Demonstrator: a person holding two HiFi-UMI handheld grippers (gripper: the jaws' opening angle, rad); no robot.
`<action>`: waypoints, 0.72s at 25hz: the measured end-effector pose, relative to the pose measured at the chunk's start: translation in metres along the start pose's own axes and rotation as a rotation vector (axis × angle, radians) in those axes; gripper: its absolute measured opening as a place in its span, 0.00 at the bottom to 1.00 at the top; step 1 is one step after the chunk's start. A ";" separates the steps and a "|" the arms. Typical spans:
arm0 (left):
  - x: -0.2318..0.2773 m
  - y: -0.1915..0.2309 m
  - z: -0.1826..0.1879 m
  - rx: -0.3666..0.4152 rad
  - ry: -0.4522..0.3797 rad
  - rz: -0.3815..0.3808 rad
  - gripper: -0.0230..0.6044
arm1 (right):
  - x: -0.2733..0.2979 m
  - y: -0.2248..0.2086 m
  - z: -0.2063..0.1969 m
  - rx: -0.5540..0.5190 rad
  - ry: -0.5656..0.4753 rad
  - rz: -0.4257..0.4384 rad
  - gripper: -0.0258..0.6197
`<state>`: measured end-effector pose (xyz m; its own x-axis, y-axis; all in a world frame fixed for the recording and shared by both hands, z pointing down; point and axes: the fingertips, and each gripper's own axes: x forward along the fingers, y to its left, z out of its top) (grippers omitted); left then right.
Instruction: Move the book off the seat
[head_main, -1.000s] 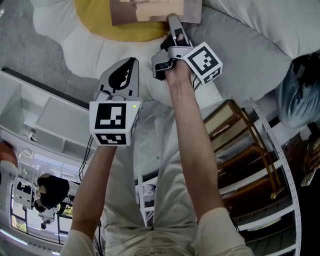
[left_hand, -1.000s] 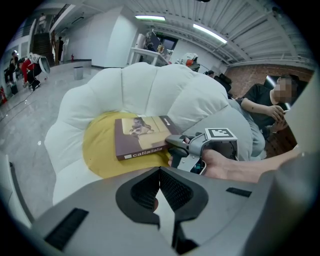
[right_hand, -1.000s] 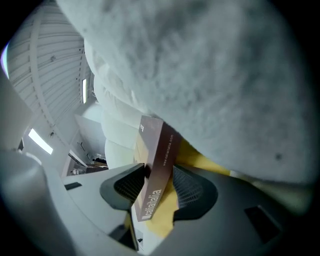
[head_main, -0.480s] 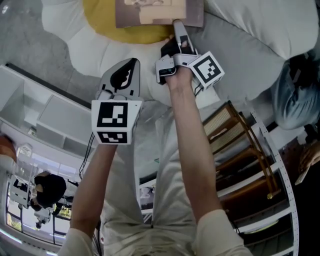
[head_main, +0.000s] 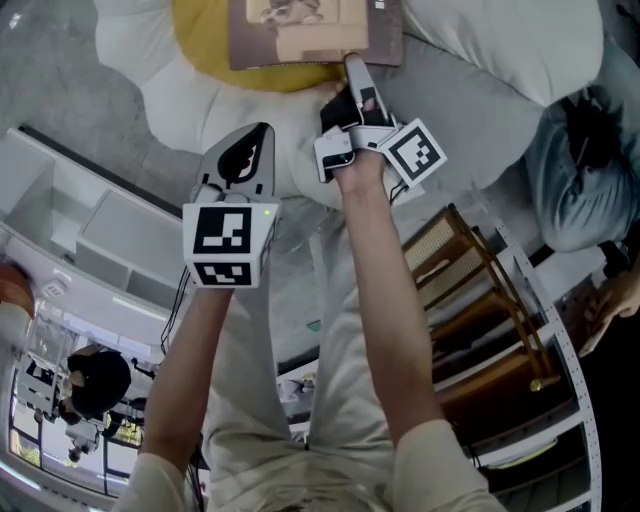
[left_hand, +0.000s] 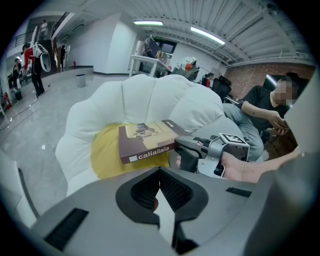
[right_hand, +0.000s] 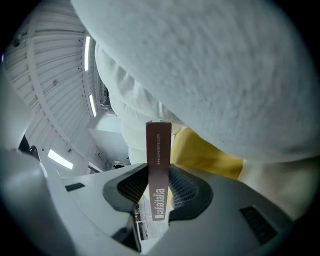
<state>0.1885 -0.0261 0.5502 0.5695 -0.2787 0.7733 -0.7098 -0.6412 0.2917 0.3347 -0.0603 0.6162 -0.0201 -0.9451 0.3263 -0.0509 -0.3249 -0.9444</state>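
Observation:
A brown book (head_main: 310, 30) lies flat on a yellow cushion (head_main: 205, 40) in the white shell-shaped seat (head_main: 190, 90). My right gripper (head_main: 352, 62) reaches to the book's near edge. In the right gripper view the book's spine (right_hand: 158, 150) stands between the two pads, and my right gripper (right_hand: 159, 192) is shut on it. The left gripper view shows the book (left_hand: 145, 142) with the right gripper (left_hand: 182, 145) at its right corner. My left gripper (head_main: 262, 130) hovers short of the seat's front, shut and empty, its pads (left_hand: 160, 172) meeting.
A grey cushion (head_main: 470, 90) and a white pillow (head_main: 510, 40) lie right of the book. A seated person in jeans (head_main: 575, 180) is at far right. White shelving (head_main: 90, 230) stands at left; a wooden cane chair (head_main: 480, 290) sits below right.
My right gripper has pushed forward onto the book's near edge and its jaws have closed on the spine. The left gripper has stayed in place.

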 end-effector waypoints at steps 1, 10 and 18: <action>-0.003 -0.002 0.003 0.002 -0.004 0.002 0.06 | -0.002 0.004 0.001 -0.003 0.004 0.005 0.24; -0.045 -0.022 0.024 -0.028 -0.053 0.031 0.06 | -0.030 0.049 -0.005 -0.012 0.060 0.023 0.24; -0.075 -0.030 0.029 -0.078 -0.081 0.068 0.06 | -0.036 0.078 -0.014 -0.037 0.148 0.040 0.24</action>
<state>0.1786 -0.0070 0.4668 0.5481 -0.3788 0.7457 -0.7764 -0.5621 0.2851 0.3171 -0.0511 0.5313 -0.1693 -0.9408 0.2936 -0.0839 -0.2830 -0.9554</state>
